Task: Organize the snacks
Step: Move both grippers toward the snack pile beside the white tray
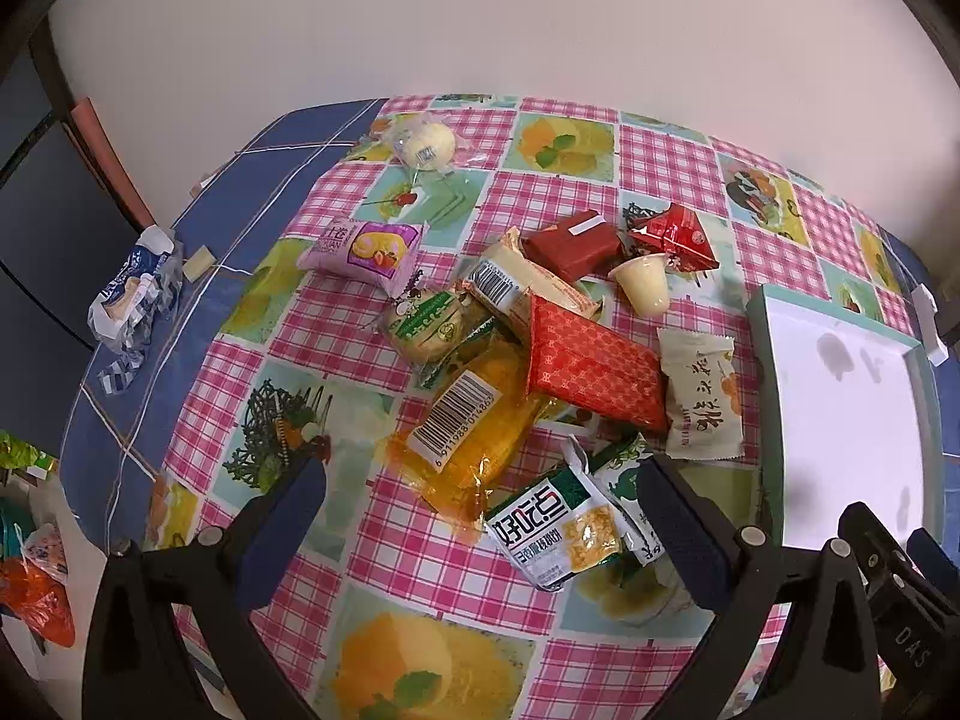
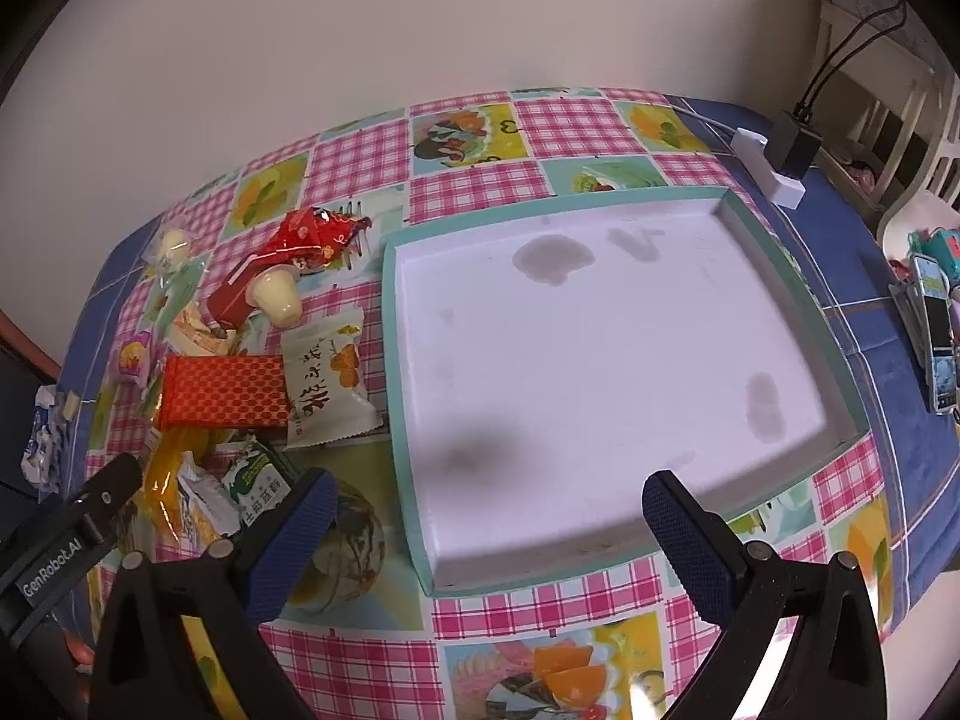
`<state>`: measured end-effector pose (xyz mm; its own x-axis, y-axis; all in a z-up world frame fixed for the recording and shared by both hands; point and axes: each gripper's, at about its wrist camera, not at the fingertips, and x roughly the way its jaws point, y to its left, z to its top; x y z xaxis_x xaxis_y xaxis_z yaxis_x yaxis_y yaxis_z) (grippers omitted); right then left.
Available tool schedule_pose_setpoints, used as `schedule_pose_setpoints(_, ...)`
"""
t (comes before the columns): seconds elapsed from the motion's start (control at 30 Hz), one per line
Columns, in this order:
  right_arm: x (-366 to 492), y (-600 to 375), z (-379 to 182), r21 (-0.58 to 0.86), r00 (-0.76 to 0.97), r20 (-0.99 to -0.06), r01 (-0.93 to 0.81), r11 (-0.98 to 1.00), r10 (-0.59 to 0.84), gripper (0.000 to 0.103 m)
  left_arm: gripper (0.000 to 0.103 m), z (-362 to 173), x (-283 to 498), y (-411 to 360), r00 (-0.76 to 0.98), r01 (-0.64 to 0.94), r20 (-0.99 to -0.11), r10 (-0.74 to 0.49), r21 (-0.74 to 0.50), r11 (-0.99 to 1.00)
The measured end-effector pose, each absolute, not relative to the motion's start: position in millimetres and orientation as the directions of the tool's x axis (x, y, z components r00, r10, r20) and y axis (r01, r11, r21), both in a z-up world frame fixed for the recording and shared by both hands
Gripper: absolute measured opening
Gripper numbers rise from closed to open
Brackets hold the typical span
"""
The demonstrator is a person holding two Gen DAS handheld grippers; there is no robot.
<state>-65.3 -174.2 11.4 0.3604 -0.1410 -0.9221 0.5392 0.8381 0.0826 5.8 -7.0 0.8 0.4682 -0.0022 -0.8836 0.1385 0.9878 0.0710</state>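
A pile of snacks lies on the checked tablecloth: an orange packet (image 1: 465, 432), a red patterned packet (image 1: 591, 369), a green and white packet (image 1: 555, 531), a white packet (image 1: 702, 396), a pudding cup (image 1: 642, 285), a dark red box (image 1: 573, 246) and a pink packet (image 1: 363, 252). A shallow white tray with a teal rim (image 2: 393, 372) sits to their right, with nothing in it. My left gripper (image 1: 483, 525) is open and empty above the near side of the pile. My right gripper (image 2: 489, 519) is open and empty over the tray's near edge.
A round bun in clear wrap (image 1: 426, 144) lies at the far side. A crumpled blue and white wrapper (image 1: 135, 294) lies at the left table edge. A white power strip with a black plug (image 2: 780, 162) and a phone (image 2: 936, 342) are right of the tray.
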Motion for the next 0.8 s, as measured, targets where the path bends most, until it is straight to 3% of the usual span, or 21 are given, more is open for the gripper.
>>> schedule_pose_setpoints(0.8,-65.3,-172.5,8.1,0.08,0.349,-0.928,0.534,0.842,-0.133,0.103,0.103,-15.2,12.3,-3.3,0.392,0.118,-0.92,-0.018,0.031,0.993)
